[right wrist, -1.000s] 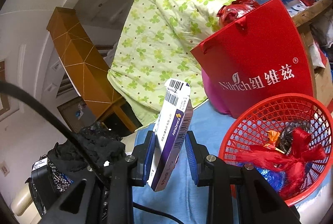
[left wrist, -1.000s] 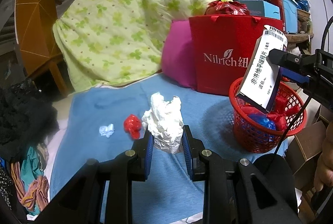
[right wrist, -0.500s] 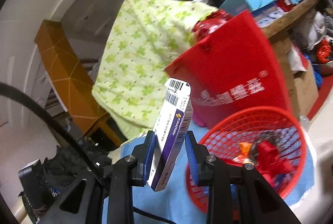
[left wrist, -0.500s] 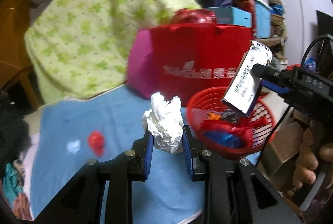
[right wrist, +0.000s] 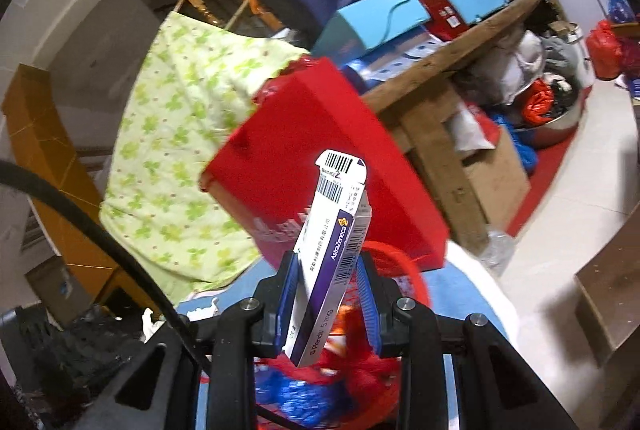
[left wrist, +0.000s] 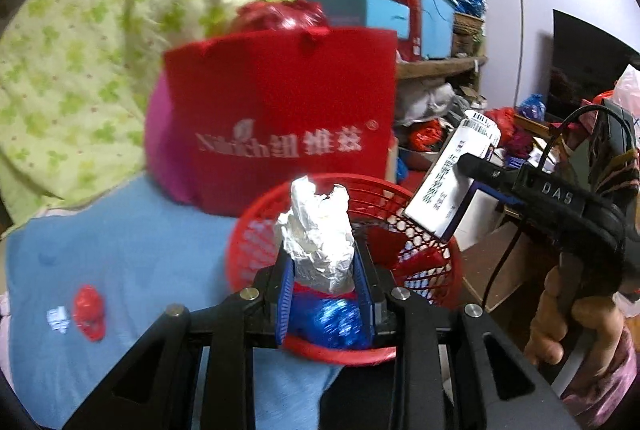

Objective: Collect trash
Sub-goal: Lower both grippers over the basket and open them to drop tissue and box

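Crumpled white paper wad (left wrist: pixel 318 234) sits pinched between the closed-in fingers of the left gripper (left wrist: pixel 323 272), over the red mesh basket (left wrist: pixel 436 250), while the medicine carton (right wrist: pixel 334 254) stands clamped in the right gripper (right wrist: pixel 328 294), apparently above the basket's rim.

- A messy room in a home.
- A green flower blanket (left wrist: pixel 100 30) hangs behind a bed with a blue sheet (left wrist: pixel 132 242).
- Boxes (right wrist: pixel 376 18) pile on a wooden shelf (right wrist: pixel 452 54).
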### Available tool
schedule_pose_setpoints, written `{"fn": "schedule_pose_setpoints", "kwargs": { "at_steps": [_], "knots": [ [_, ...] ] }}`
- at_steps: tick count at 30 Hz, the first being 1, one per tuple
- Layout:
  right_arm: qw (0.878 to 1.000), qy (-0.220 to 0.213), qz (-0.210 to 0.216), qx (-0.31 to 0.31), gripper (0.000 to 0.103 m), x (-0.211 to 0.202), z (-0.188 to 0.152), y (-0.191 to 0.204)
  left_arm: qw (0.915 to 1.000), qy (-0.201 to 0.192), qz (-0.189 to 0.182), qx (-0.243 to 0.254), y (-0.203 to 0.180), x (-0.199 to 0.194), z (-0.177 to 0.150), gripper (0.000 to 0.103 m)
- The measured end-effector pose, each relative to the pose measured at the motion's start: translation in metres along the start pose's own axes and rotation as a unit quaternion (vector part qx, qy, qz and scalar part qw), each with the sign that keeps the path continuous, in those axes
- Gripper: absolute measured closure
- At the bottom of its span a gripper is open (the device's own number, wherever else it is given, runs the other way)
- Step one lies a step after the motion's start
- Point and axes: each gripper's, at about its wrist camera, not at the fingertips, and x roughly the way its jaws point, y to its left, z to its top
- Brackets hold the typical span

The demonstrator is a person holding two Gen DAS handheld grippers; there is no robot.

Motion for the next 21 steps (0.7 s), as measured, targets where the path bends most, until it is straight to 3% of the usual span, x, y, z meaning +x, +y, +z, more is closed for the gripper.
{"fn": "schedule_pose_setpoints", "kwargs": {
  "at_steps": [2,5,11,13,14,15,21],
  "knots": [
    [1.000,0.006,-0.008,-0.001,0.071,0.005,-0.001,-0.004,1.0000,0.005,-0.002,0.002,-0.001,0.012,0.001,0.071],
    [0.999,0.029,-0.019,-0.005,0.069,0.020,-0.004,-0.004,0.9998,0.020,-0.006,-0.004,0.002,0.031,0.000,0.054],
    [0.997,0.077,-0.011,-0.002,0.067,0.050,-0.010,0.006,0.9987,0.022,0.019,-0.041,0.028,0.031,-0.012,0.045],
    [0.996,0.085,0.006,0.007,0.057,0.054,-0.011,0.010,0.9978,0.021,0.031,-0.054,0.043,0.024,-0.019,0.042],
    [0.996,0.084,0.014,0.013,0.033,0.054,-0.011,0.012,0.9973,0.020,0.036,-0.061,0.051,0.020,-0.023,0.041],
    [0.997,0.074,0.023,0.016,0.028,0.051,-0.012,0.014,0.9967,0.019,0.042,-0.067,0.060,0.015,-0.028,0.040],
    [0.998,0.036,0.041,-0.007,0.028,0.026,-0.012,0.026,0.9891,0.026,0.105,-0.100,0.113,-0.009,-0.069,0.039]
  ]
}}
